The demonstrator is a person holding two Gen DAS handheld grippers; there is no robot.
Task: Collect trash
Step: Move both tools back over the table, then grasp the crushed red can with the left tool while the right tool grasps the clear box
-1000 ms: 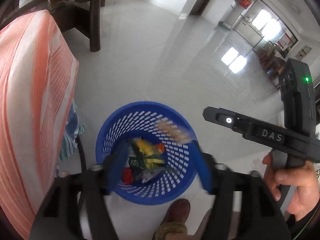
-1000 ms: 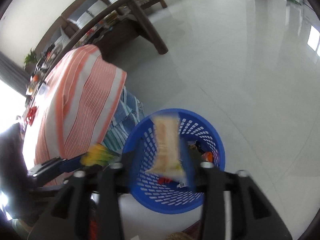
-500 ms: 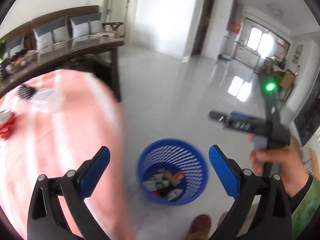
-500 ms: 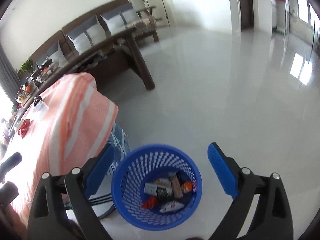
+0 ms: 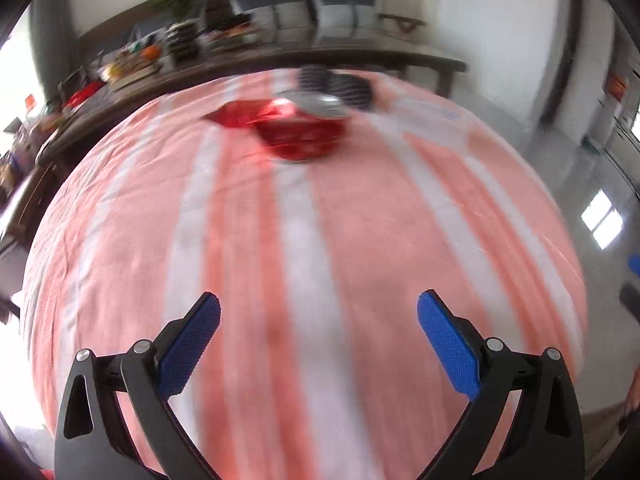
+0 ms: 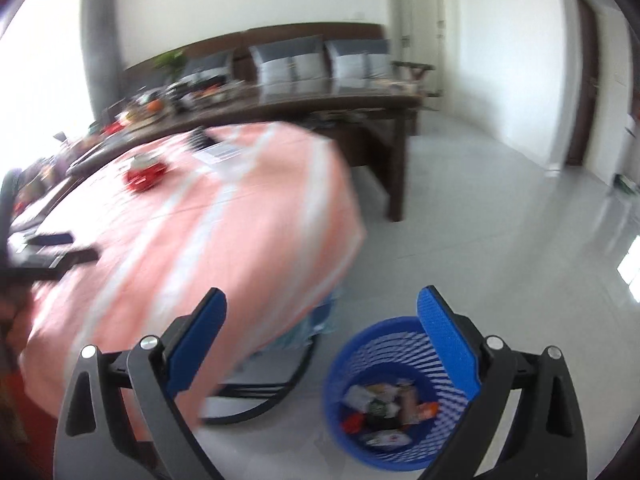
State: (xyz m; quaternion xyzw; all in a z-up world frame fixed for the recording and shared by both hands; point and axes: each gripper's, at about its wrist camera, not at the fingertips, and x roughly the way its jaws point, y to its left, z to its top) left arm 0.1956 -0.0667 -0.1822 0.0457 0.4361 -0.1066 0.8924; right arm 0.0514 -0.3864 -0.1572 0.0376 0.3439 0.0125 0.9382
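My left gripper (image 5: 319, 312) stands open and empty over the orange and white striped tablecloth (image 5: 248, 248). At the table's far end lies a crumpled red wrapper (image 5: 296, 130) with a silvery piece (image 5: 320, 102) and a dark ribbed thing (image 5: 340, 84) behind it. My right gripper (image 6: 322, 308) is open and empty too, above the floor at the table's corner. Below its right finger stands the blue mesh basket (image 6: 348, 364) holding several wrappers (image 6: 384, 404). The red wrapper (image 6: 145, 172) shows small on the cloth in the right wrist view.
A long dark wooden table (image 6: 320, 108) with clutter and a sofa with grey cushions (image 6: 304, 64) stand behind. A white paper (image 6: 220, 151) lies on the cloth. Shiny tiled floor (image 6: 500, 216) stretches to the right. The other gripper's dark body (image 6: 48, 252) shows at the left edge.
Both grippers let wrappers drop into the blue basket and opened wide. Both then rose and swung left toward the striped table; the left one now looks along the cloth, with the basket out of its view.
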